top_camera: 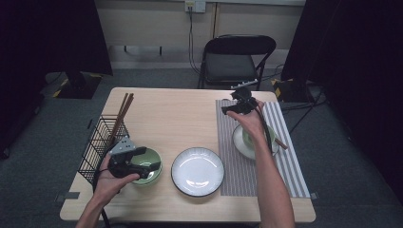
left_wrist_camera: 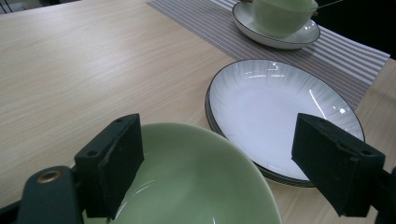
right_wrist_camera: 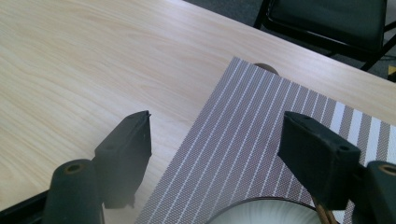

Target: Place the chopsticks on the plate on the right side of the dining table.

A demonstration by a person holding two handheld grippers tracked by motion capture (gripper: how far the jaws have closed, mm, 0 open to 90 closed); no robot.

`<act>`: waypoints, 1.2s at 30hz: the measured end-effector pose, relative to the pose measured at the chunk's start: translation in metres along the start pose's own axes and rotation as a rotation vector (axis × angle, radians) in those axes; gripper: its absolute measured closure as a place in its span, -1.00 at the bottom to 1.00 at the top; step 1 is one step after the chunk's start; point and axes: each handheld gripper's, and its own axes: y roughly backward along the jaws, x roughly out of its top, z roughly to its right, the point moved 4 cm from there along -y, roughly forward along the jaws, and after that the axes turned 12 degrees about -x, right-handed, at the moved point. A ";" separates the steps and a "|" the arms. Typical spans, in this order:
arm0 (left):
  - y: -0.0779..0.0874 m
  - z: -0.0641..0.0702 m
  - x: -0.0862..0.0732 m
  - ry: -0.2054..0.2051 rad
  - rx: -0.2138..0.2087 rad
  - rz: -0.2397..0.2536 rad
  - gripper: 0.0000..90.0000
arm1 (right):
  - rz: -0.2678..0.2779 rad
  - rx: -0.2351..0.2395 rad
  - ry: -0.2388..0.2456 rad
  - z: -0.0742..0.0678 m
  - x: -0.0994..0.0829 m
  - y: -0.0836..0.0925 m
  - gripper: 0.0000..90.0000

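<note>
Nearest, the left gripper (top_camera: 145, 159) hangs with jaws spread over the green bowl (left_wrist_camera: 196, 177), one pad inside its rim, gripping nothing. Just right lies the white plate (left_wrist_camera: 275, 107); the open right gripper (top_camera: 237, 107) hovers far right over the striped mat (right_wrist_camera: 261, 135).

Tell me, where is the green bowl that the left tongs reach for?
In the high view the green bowl stands near the table's front left, between the wire rack and the white plate, under the left tongs.
</note>
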 end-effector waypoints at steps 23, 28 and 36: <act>-0.011 0.005 -0.002 -0.015 -0.018 -0.035 -0.64 | -0.181 0.024 -0.155 0.035 -0.012 -0.047 -0.45; -0.014 0.008 -0.002 -0.017 -0.026 -0.031 -0.64 | -0.193 -0.008 -0.175 0.039 -0.015 -0.053 -0.49; -0.015 0.009 -0.002 -0.027 -0.031 -0.045 -0.64 | -0.244 -0.034 -0.202 0.047 -0.023 -0.064 -0.52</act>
